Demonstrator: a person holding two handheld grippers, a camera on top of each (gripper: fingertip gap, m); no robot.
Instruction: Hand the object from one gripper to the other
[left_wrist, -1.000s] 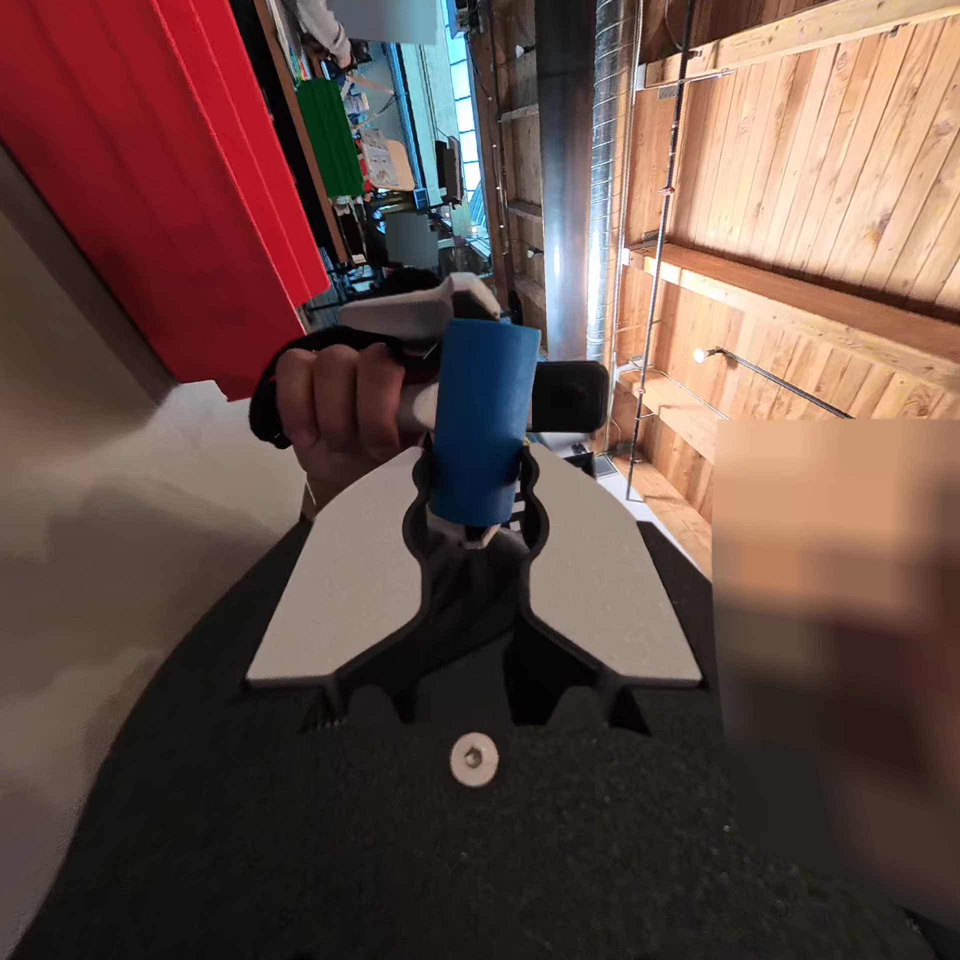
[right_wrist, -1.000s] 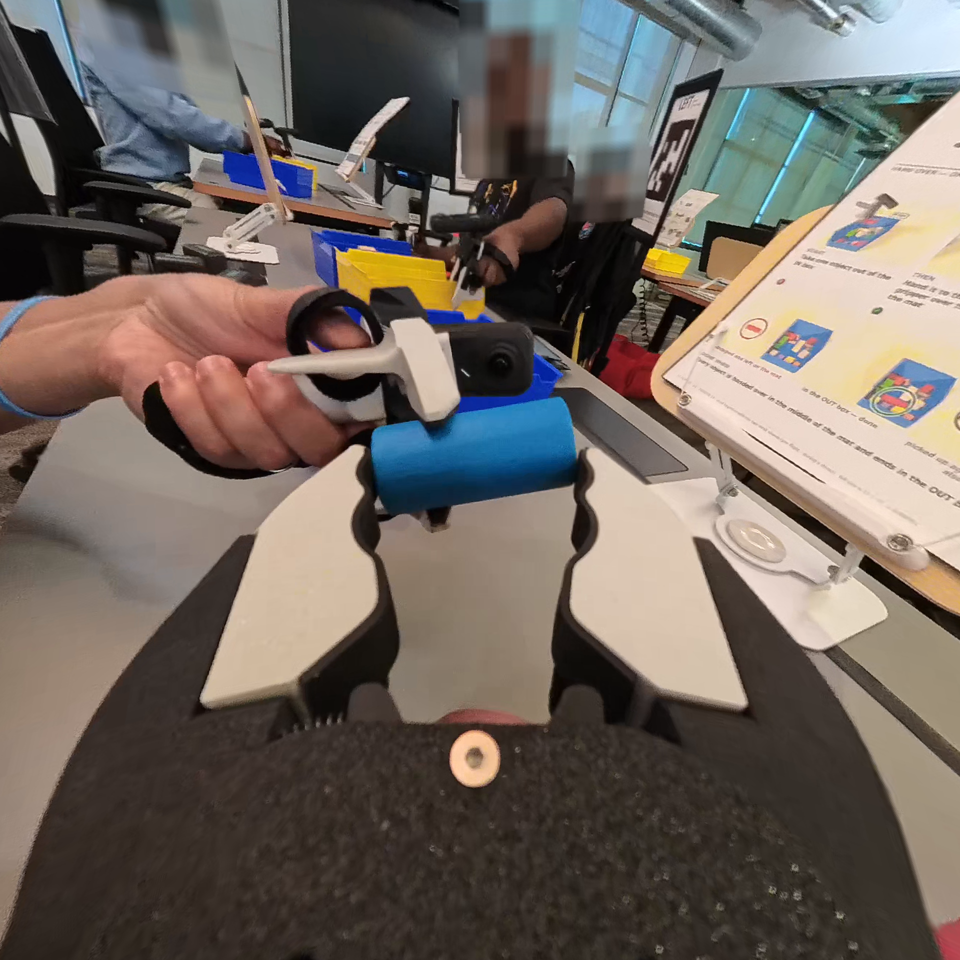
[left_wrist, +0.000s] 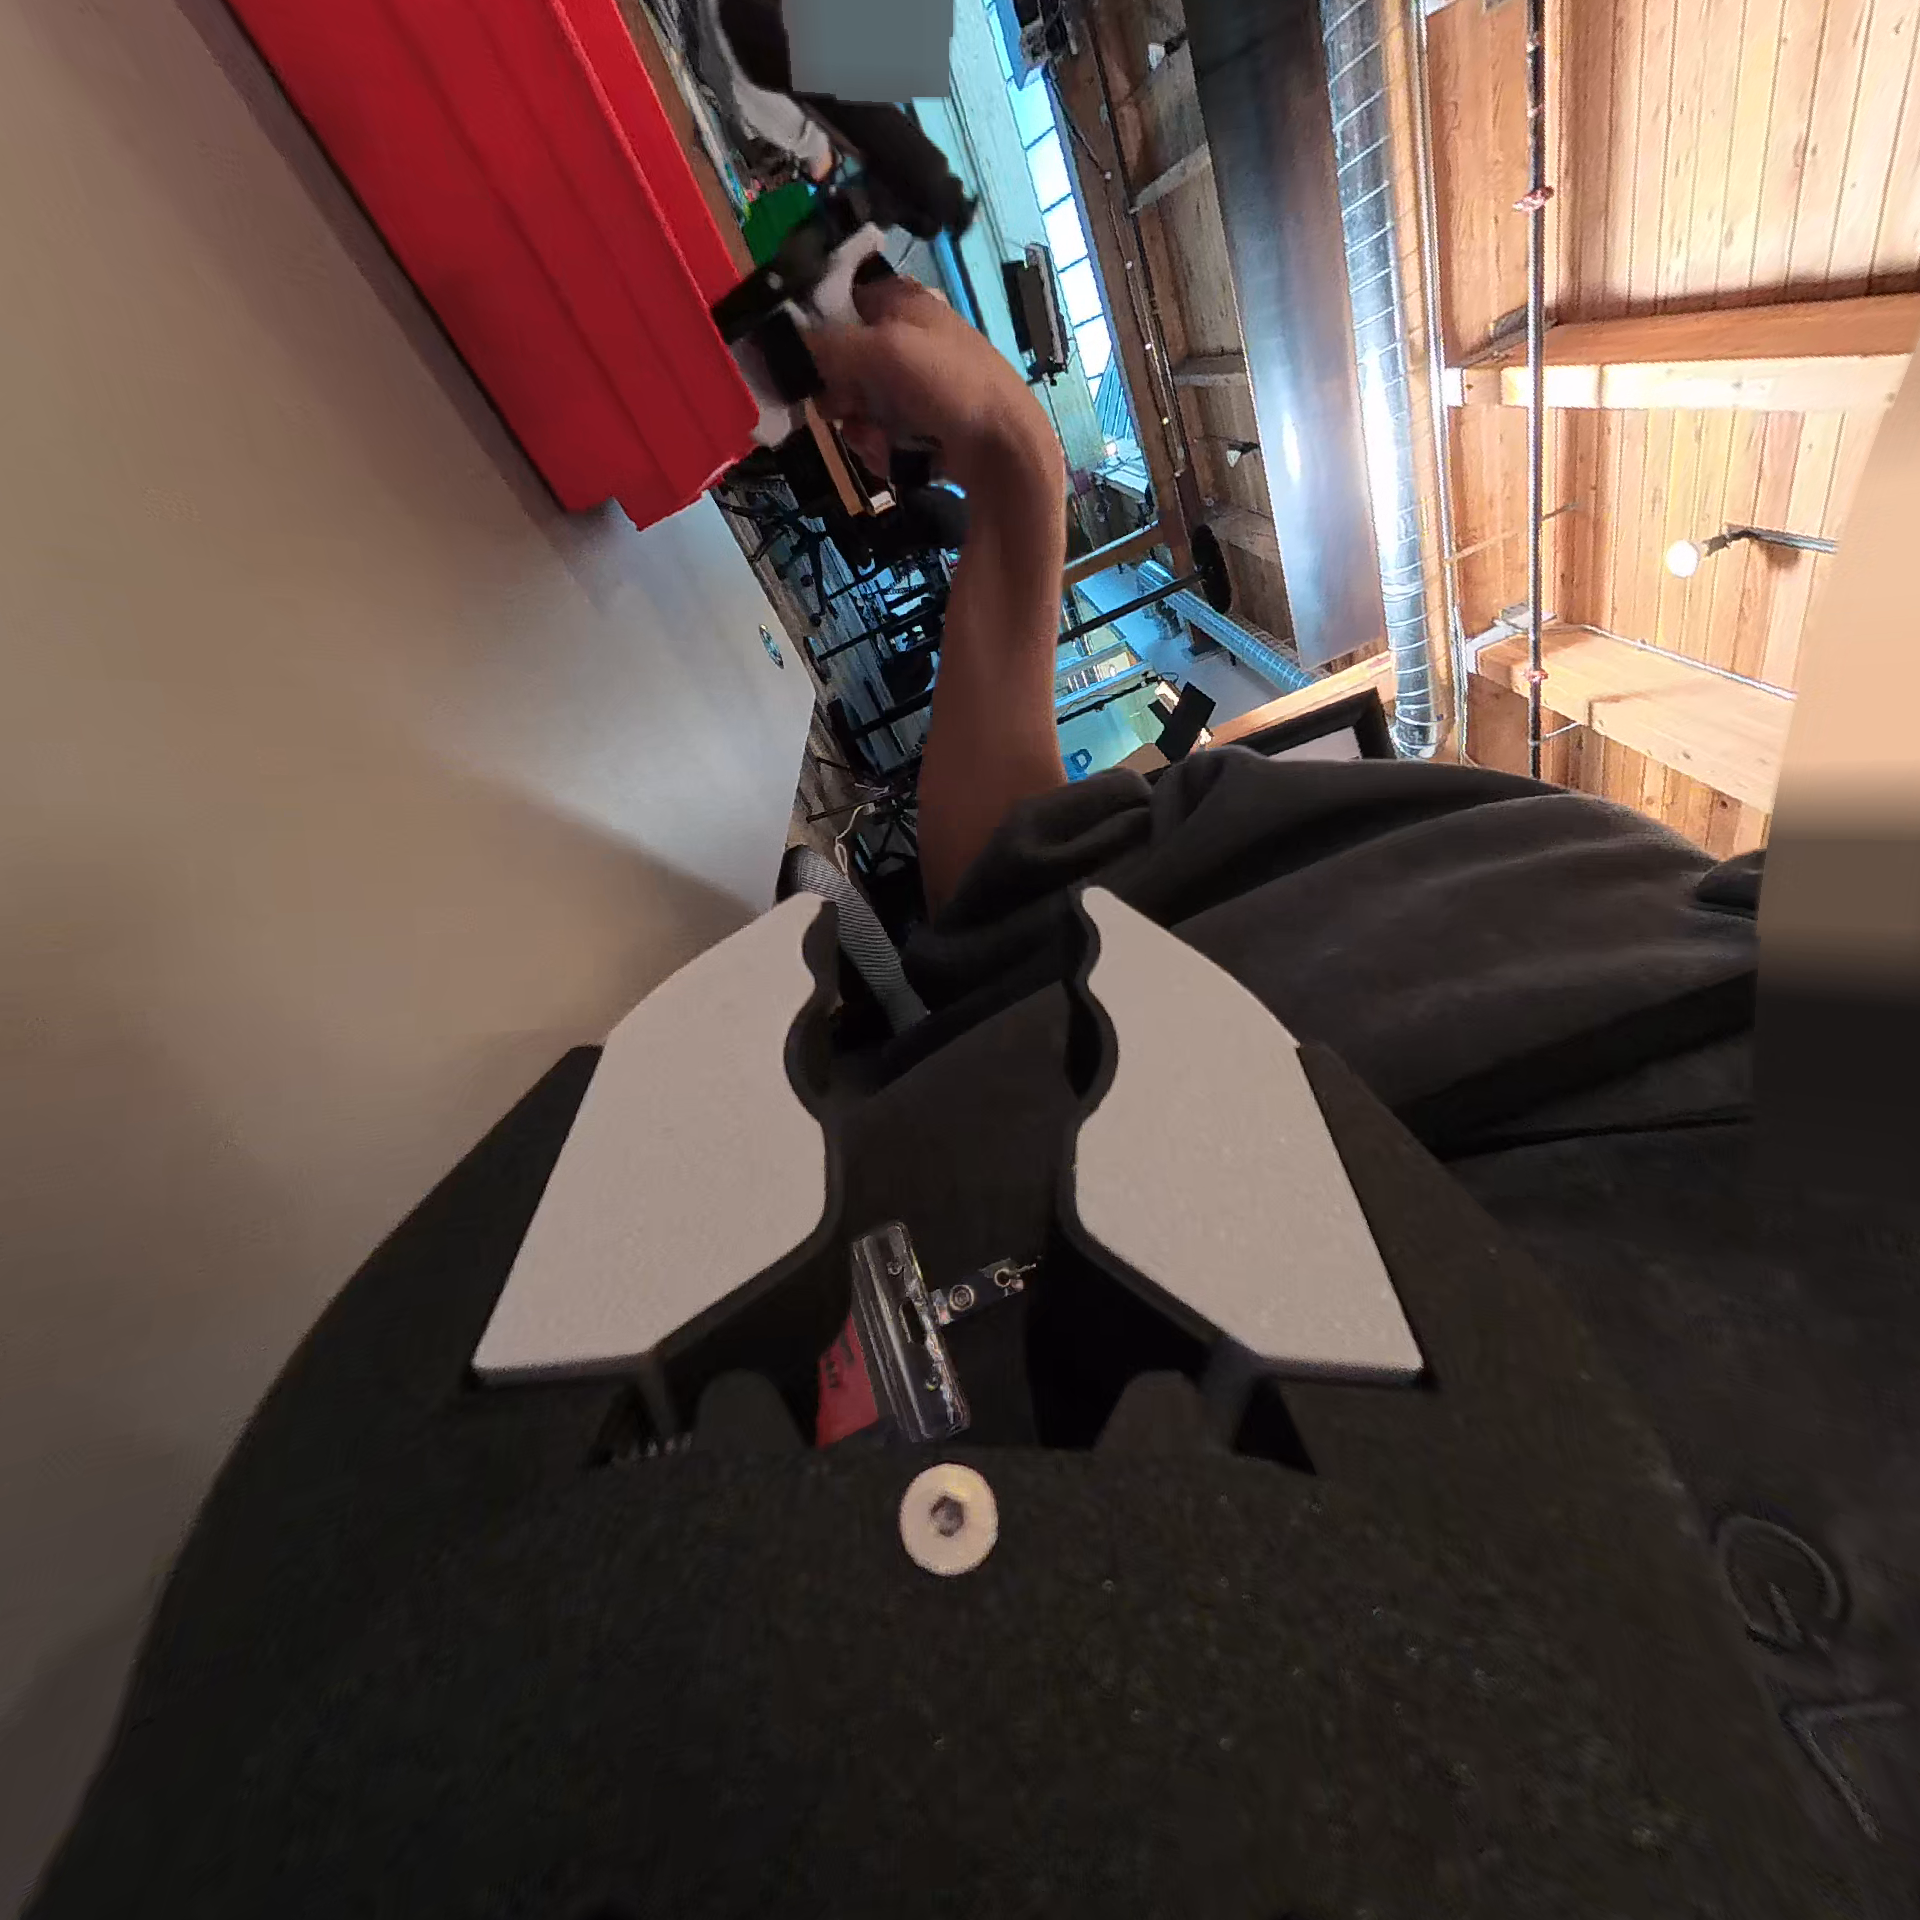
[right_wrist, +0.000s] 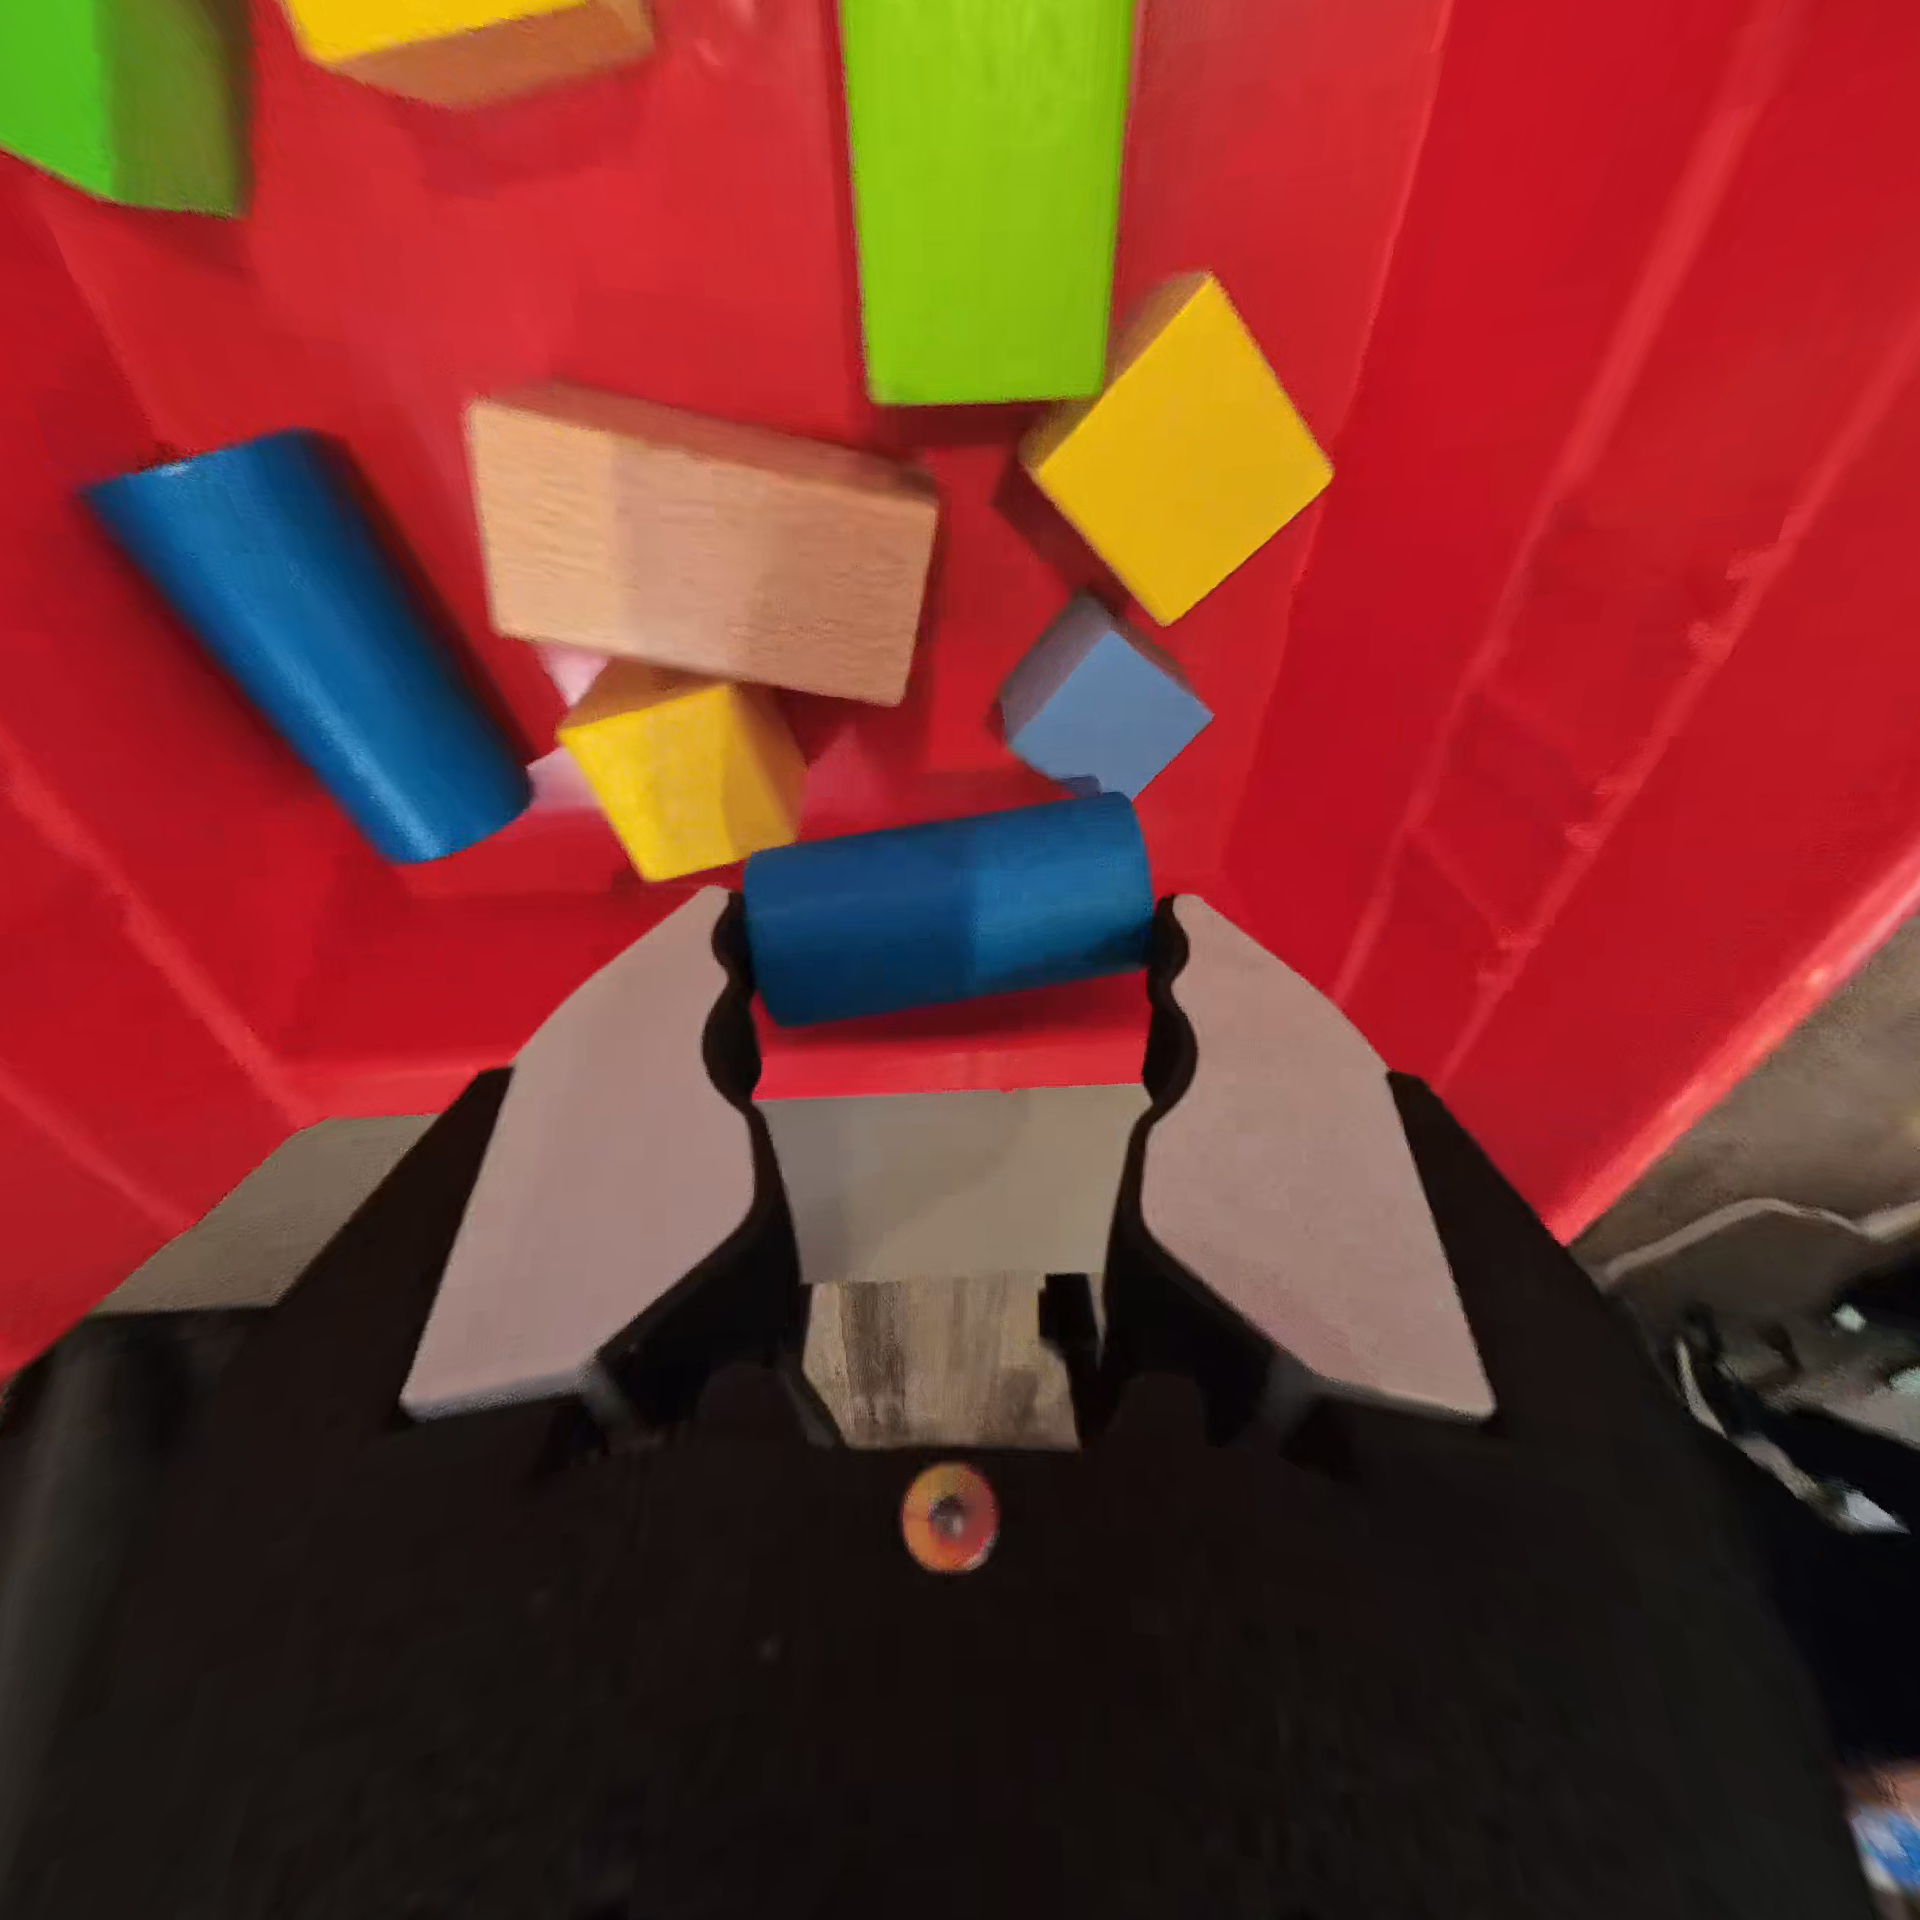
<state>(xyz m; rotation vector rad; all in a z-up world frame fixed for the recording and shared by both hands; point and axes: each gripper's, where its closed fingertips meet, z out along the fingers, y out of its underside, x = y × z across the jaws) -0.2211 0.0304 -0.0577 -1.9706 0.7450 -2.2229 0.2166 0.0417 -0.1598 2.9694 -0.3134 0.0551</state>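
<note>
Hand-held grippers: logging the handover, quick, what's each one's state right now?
Left hand-held gripper: open, holding nothing.
Right hand-held gripper: closed on the blue cylinder, over the red bin.

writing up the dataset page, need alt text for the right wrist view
The right hand-held gripper grips a short blue cylinder by its ends over the inside of a red bin. Below lie loose wooden blocks: a longer blue cylinder, a plain wood block, yellow cubes, green pieces.

An open workshop or lab space, seemingly: bare timber plank ceiling (left_wrist: 1714, 187), exposed ribbed silver duct (left_wrist: 1392, 416), pale grey desk (left_wrist: 312, 727), and a red plastic bin (right_wrist: 1558, 520) of painted wooden toy blocks (right_wrist: 1179, 447).
</note>
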